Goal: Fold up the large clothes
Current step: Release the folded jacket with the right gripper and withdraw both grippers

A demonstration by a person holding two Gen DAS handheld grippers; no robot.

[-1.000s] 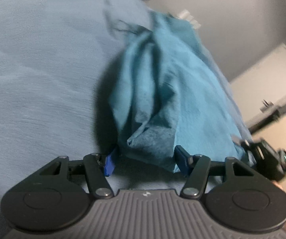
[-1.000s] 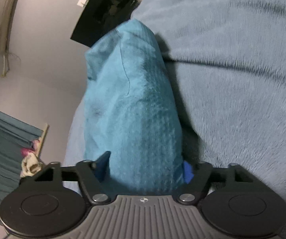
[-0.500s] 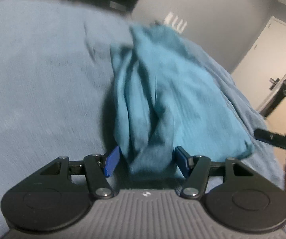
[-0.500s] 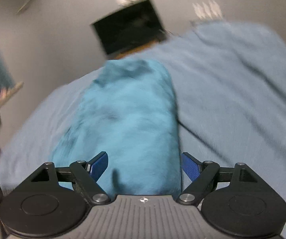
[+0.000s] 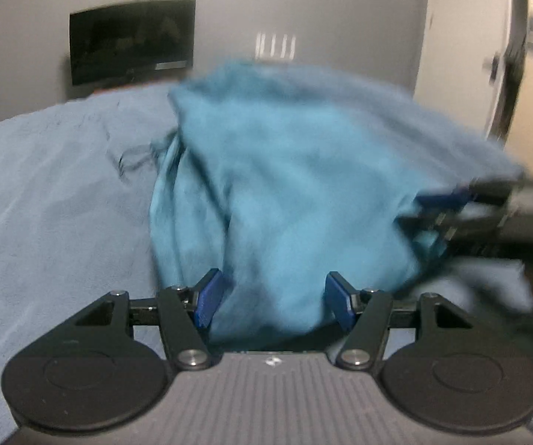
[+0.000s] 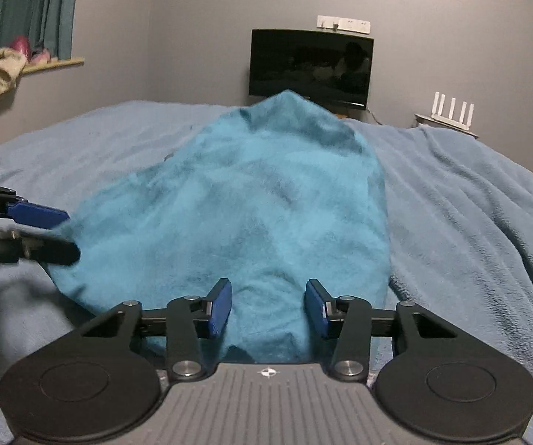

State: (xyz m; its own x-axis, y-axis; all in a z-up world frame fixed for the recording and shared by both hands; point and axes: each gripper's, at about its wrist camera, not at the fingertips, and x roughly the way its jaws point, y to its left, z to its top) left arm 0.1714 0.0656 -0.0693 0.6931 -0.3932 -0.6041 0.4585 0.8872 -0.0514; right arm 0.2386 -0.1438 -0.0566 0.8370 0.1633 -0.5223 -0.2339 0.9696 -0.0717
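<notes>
A teal garment (image 5: 285, 185) lies bunched lengthwise on a light blue blanket (image 5: 43, 204). My left gripper (image 5: 273, 302) holds its near end, and cloth fills the gap between the blue pads. In the right wrist view the garment (image 6: 259, 204) runs away from my right gripper (image 6: 268, 307). That gripper's jaws are closing on the near edge, with cloth touching both pads. The left gripper (image 6: 69, 233) shows at the garment's left corner. In the blurred left wrist view the right gripper (image 5: 425, 209) shows at the garment's right side.
The blanket (image 6: 470, 222) covers a wide bed. A dark TV (image 6: 311, 66) hangs on the far wall, with a white router (image 6: 451, 111) on a shelf to its right. A curtain and a sill with clothes (image 6: 6, 63) are at the left. A white door (image 5: 463, 55) stands at the right.
Both wrist views have rolled from tilted to level. The right jaws opened clear of the garment half a second ago, then narrowed onto it again. The left jaws kept the same width.
</notes>
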